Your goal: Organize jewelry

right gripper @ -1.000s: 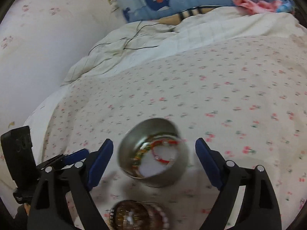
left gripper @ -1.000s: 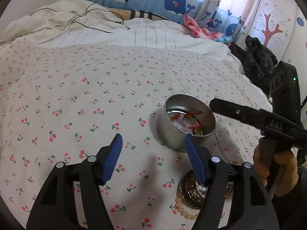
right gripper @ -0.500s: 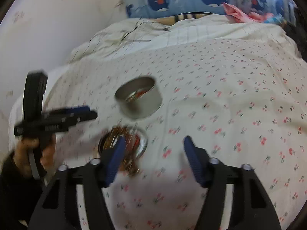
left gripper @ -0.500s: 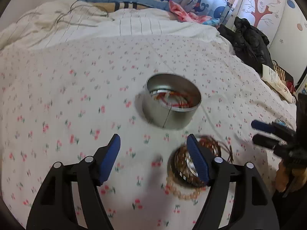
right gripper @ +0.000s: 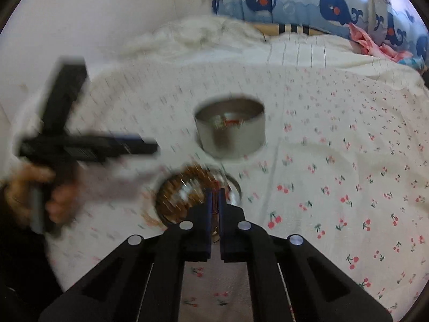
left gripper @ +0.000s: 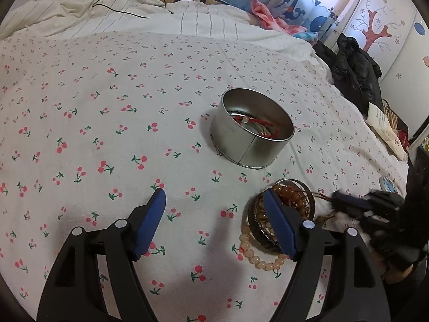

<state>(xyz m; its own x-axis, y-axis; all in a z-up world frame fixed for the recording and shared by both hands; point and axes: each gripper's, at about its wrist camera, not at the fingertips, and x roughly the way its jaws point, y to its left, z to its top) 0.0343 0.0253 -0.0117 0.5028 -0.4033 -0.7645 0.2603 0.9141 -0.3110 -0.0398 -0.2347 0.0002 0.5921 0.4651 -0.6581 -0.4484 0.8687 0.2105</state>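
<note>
Jaws: right gripper point(right gripper: 213, 201) pressed together, perhaps nipping a brown cord at the near rim of the bracelet pile point(left gripper: 284, 214) | left gripper point(left gripper: 214, 212) spread, empty | pile: round amber and pale beads, near-right on cherry-print sheet point(left gripper: 107, 134) | round metal tin point(left gripper: 250, 130) just beyond, upright, red cord inside.
</note>
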